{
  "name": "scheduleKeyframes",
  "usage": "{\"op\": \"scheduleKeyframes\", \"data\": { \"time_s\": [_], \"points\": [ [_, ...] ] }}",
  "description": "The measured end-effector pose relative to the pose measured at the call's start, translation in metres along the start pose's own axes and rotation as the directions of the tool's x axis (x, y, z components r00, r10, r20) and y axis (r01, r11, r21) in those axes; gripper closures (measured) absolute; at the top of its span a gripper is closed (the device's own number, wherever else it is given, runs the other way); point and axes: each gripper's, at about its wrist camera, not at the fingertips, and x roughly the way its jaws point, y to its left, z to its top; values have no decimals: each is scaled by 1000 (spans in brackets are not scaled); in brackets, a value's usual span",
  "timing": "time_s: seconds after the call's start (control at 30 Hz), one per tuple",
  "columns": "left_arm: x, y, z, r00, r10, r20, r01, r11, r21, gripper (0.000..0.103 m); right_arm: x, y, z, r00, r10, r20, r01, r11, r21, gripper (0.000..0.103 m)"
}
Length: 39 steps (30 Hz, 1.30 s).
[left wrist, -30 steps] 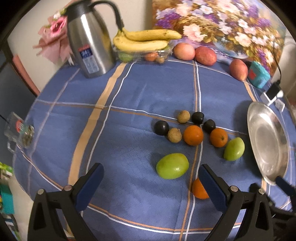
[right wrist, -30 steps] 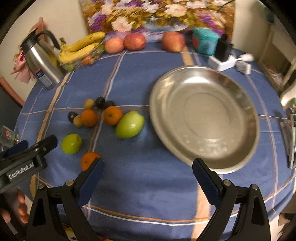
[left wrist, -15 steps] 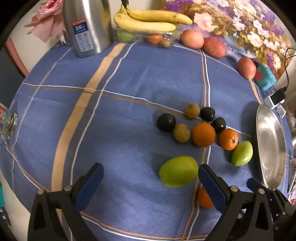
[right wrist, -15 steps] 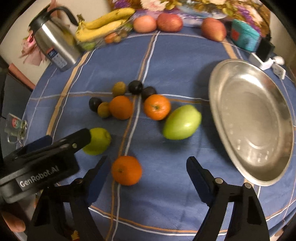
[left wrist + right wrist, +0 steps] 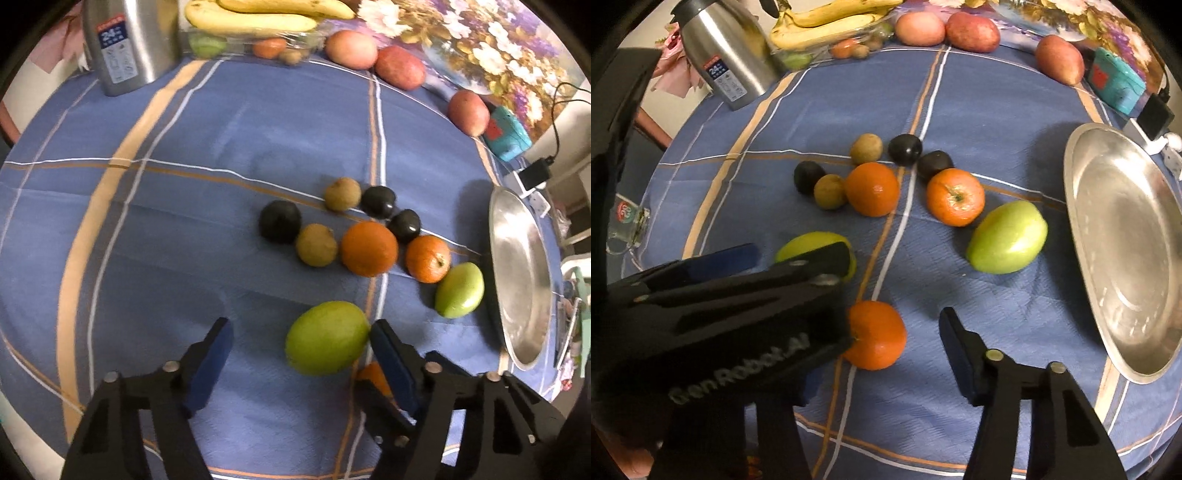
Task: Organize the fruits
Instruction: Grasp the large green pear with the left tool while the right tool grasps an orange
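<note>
A green mango (image 5: 327, 338) lies on the blue checked cloth between the fingers of my left gripper (image 5: 299, 326). Its jaws are closing; the right pad (image 5: 388, 354) is at the mango's side and the left pad (image 5: 214, 354) stands apart from it. In the right wrist view the same mango (image 5: 812, 242) peeks out behind the left gripper's black body (image 5: 738, 314). An orange (image 5: 877, 334) sits inside my right gripper (image 5: 882, 314), whose jaws are closing. A gap shows beside its right finger (image 5: 960, 354); the left one is hidden. A steel plate (image 5: 1126, 240) lies to the right.
Two oranges (image 5: 369, 249), a second green mango (image 5: 1006, 236), dark fruits (image 5: 279, 221) and brown fruits (image 5: 316, 245) cluster mid-table. At the back stand a steel jug (image 5: 125, 40), bananas (image 5: 251, 18), red fruits (image 5: 399, 68) and a teal box (image 5: 508, 136). A glass mug (image 5: 628, 221) sits left.
Both grippers have dropped closer to the cloth and narrowed their jaws. The left now brackets the green mango; the right slid left onto the near orange, under the left gripper.
</note>
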Motion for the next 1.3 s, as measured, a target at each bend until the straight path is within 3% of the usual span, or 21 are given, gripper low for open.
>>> {"op": "scheduleKeyframes", "data": {
  "time_s": [0.27, 0.57, 0.8, 0.9, 1.03, 1.3],
  "points": [
    [-2, -7, 2, 997, -78, -19, 79, 997, 19, 54, -4, 0, -5, 998, 66, -20, -66, 998, 10, 62],
    [2, -10, -9, 996, -85, -12, 85, 996, 14, 55, -9, -9, -10, 996, 88, -20, -87, 996, 34, 63],
    [-11, 9, -15, 998, -65, 19, 65, 998, -9, 55, -22, -21, -10, 996, 91, 10, -91, 994, 55, 64],
    [-21, 19, -12, 998, -46, 50, 48, 998, -37, 55, -31, -25, -9, 998, 58, 39, -61, 996, 64, 64],
    [-33, 28, -6, 996, -9, 86, 15, 998, -68, 55, -46, -33, -7, 994, -51, 97, 46, 998, 53, 64],
    [-41, 16, 11, 994, 27, 104, -21, 998, -54, 55, -64, -64, 5, 985, -109, 132, 88, 984, 156, 64]
  ]
}}
